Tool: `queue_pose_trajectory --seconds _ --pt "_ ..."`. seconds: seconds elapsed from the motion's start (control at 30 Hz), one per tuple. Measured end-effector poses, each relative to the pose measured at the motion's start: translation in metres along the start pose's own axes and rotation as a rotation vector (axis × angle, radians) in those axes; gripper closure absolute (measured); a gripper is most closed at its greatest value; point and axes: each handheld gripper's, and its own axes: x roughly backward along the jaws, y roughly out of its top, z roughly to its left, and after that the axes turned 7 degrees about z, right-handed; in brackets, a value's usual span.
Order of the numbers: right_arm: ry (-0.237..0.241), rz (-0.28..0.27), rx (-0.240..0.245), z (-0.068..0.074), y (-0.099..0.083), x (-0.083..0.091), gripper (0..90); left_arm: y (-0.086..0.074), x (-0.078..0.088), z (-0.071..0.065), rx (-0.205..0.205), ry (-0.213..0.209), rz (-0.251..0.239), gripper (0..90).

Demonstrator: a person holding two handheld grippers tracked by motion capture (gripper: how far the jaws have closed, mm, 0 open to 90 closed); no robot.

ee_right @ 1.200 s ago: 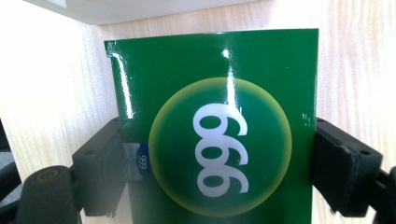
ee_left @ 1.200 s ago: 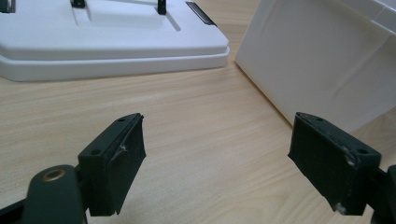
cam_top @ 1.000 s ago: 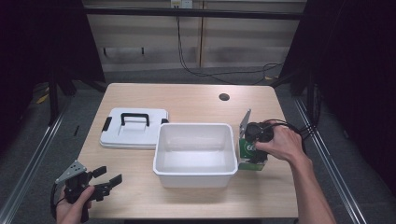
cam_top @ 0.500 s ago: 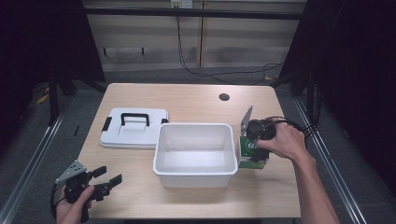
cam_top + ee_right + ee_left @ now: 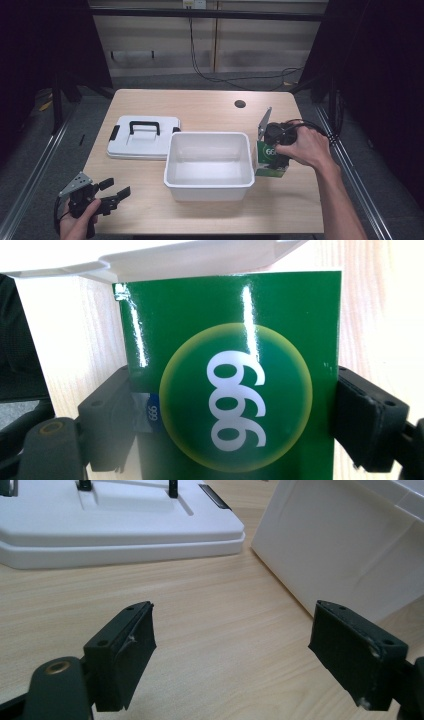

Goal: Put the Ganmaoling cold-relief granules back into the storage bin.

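A green box [image 5: 268, 168] printed with "666" in a pale circle stands on the table, right against the right wall of the white bin [image 5: 207, 136]. My right gripper [image 5: 273, 159] comes down on it from above, held by a hand. In the right gripper view the green box [image 5: 235, 340] sits between the black jaws, which press on its two sides, so my right gripper [image 5: 235, 390] is shut on it. My left gripper [image 5: 116, 188] rests at the table's front left corner, open, with nothing between its jaws [image 5: 232, 630].
The bin is empty and sits at the table's middle; its outer wall [image 5: 350, 545] rises just ahead of the left gripper. A white lid [image 5: 142, 145] with a black handle lies flat to the bin's left, and the same lid [image 5: 115, 525] lies beyond the left jaws. A round hole [image 5: 240, 104] marks the far table.
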Motion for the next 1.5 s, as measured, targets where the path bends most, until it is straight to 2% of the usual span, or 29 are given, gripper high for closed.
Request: queue_pose_trajectory --seconds 0.1,0.27,0.47,0.97,1.27,1.33,1.37,1.43,1.47,1.5 --pt "-0.008 -0.014 0.006 -0.001 0.0 0.006 15.7 0.0 0.0 0.0 -0.001 -0.001 0.002 17.8" --pt "-0.033 -0.039 -0.014 -0.002 0.001 0.02 15.8 0.0 -0.001 0.0 0.0 -0.001 0.001 17.8" --pt "-0.026 -0.037 -0.028 -0.004 0.004 0.029 15.8 0.0 0.0 0.0 0.0 -0.001 0.001 17.8" --pt "-0.062 -0.076 -0.048 -0.004 0.003 0.061 15.8 0.0 -0.001 -0.001 0.0 -0.002 0.002 17.8" --pt "-0.056 -0.114 -0.05 -0.003 0.007 0.081 15.9 0.0 -0.001 -0.001 0.003 -0.003 0.002 17.8" --pt "-0.052 -0.12 -0.035 -0.002 0.009 0.084 15.9 0.0 -0.001 0.0 -0.007 0.0 0.005 17.8" --pt "-0.05 -0.124 -0.028 -0.002 0.011 0.085 15.9 0.0 -0.001 -0.001 0.005 -0.002 0.003 17.8" --pt "-0.059 -0.133 -0.011 -0.002 0.013 0.088 15.9 0.0 -0.001 -0.001 0.003 -0.001 0.002 17.8" --pt "-0.055 -0.136 -0.026 0.0 0.015 0.09 15.9 0.0 -0.001 -0.001 0.003 -0.001 0.002 17.8" --pt "-0.054 -0.145 -0.013 0.0 0.017 0.092 15.9 0.0 -0.001 -0.001 0.002 -0.002 0.003 17.8"
